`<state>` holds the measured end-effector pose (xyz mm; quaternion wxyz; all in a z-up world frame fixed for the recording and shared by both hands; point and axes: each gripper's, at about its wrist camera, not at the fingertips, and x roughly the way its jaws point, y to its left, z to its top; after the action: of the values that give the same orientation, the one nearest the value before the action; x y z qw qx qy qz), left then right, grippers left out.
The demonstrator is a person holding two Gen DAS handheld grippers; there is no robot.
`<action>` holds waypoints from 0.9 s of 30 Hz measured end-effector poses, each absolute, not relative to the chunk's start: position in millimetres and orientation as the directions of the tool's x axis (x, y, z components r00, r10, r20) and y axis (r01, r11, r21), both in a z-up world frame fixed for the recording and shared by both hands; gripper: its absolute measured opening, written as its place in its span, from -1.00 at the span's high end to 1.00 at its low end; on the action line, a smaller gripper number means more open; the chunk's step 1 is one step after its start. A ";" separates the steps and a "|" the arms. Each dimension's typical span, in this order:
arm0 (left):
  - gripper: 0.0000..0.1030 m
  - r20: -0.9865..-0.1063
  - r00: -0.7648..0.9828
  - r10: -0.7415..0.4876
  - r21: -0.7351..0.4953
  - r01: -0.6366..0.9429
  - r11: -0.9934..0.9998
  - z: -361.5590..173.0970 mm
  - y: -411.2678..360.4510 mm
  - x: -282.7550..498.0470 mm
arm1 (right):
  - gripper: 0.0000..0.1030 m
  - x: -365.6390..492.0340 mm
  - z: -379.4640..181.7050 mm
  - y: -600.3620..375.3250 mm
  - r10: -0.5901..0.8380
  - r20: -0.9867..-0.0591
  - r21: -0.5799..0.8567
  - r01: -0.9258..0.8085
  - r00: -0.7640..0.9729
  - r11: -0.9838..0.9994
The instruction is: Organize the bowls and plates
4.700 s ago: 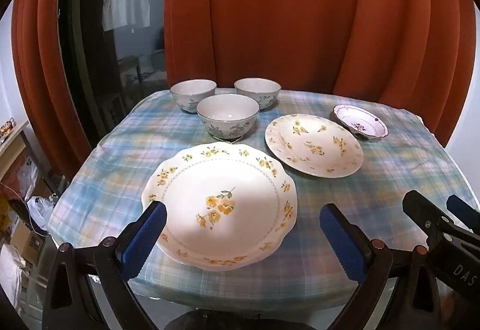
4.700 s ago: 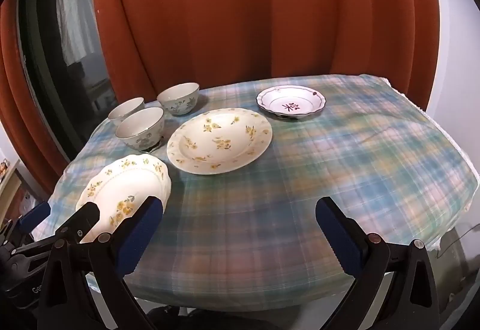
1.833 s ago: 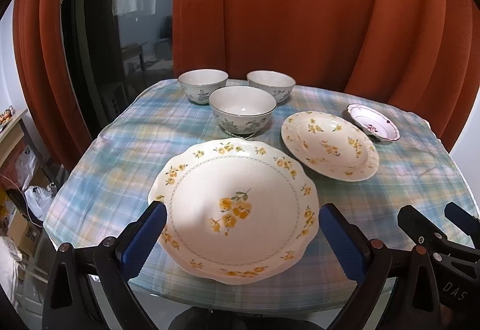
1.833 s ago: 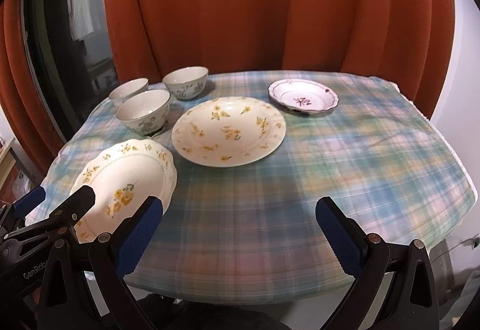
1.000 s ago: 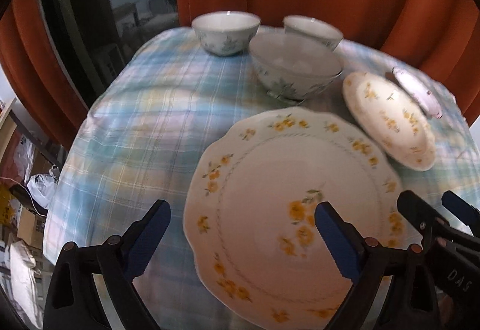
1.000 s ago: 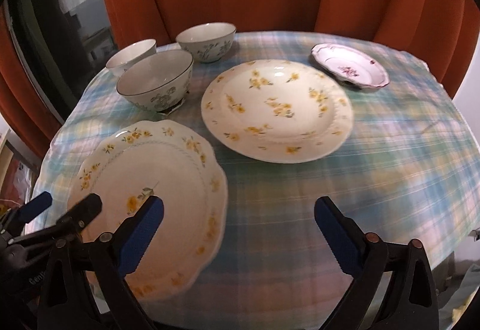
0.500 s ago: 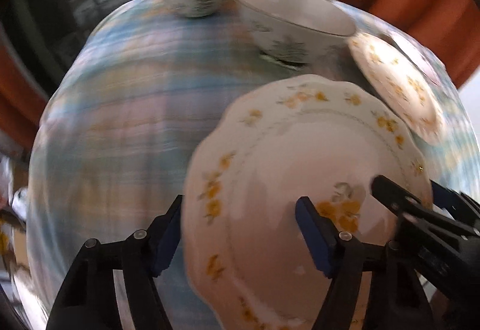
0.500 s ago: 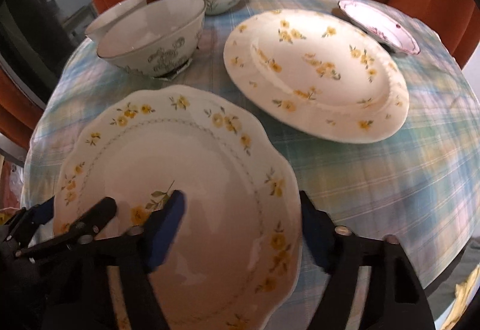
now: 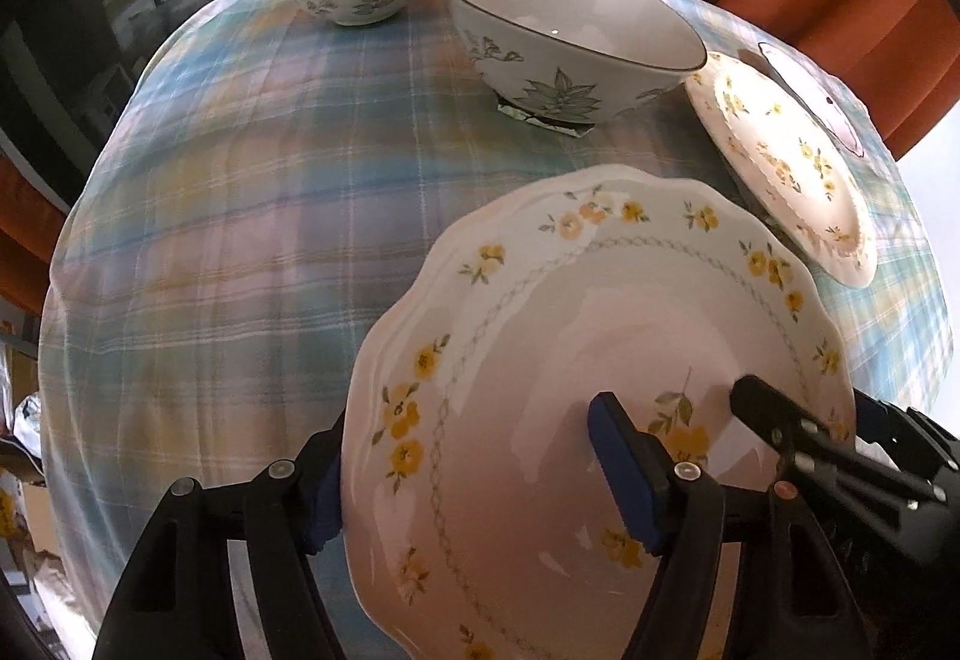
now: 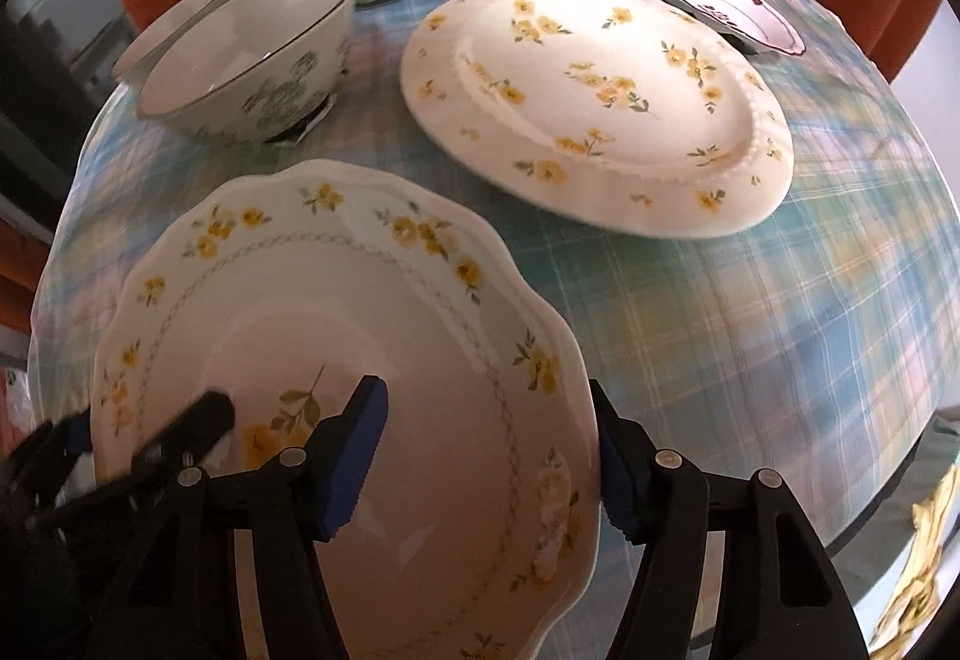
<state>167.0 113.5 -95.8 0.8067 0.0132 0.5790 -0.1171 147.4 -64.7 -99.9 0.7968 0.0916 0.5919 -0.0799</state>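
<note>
Grippers straddle the scalloped plate's two edges

Both grippers point steeply down at the scalloped plate (image 9: 600, 336), the landmark here. Left gripper (image 9: 474, 480) straddles the plate's left rim: one blue pad sits outside the edge, low beside the cloth, and the other rests over the plate's inner face near the central yellow flower. Its jaws stand part-way apart around the rim; whether the pads press it cannot be told. Right gripper (image 10: 492, 438) does the same on the opposite rim, one pad above the plate's centre, one outside the edge, and its jaws are closing with the rim between them.

The plate is white with a wavy edge, a ring of small yellow flowers and a thin chain line inside it. It lies at the near edge of the counter (image 9: 240, 216), on a plaid cloth. Beyond it to the right sits a round flowered plate (image 10: 600, 108), and past that a small red-patterned dish (image 10: 726, 3). Beyond it to the left stand three leaf-painted bowls (image 9: 570, 42), the nearest just behind the plate.
</note>
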 end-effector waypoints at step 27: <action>-0.40 -0.902 0.412 -0.125 -0.067 0.151 0.986 -54.9 -8.1 135.0 | -0.30 128.2 -50.1 -173.6 0.023 -0.926 0.079 0.135 0.377 0.988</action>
<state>135.0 -8.1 -54.9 0.8403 0.0124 0.5358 -0.0820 128.2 -173.6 -50.1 0.8268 0.0709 0.5570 -0.0341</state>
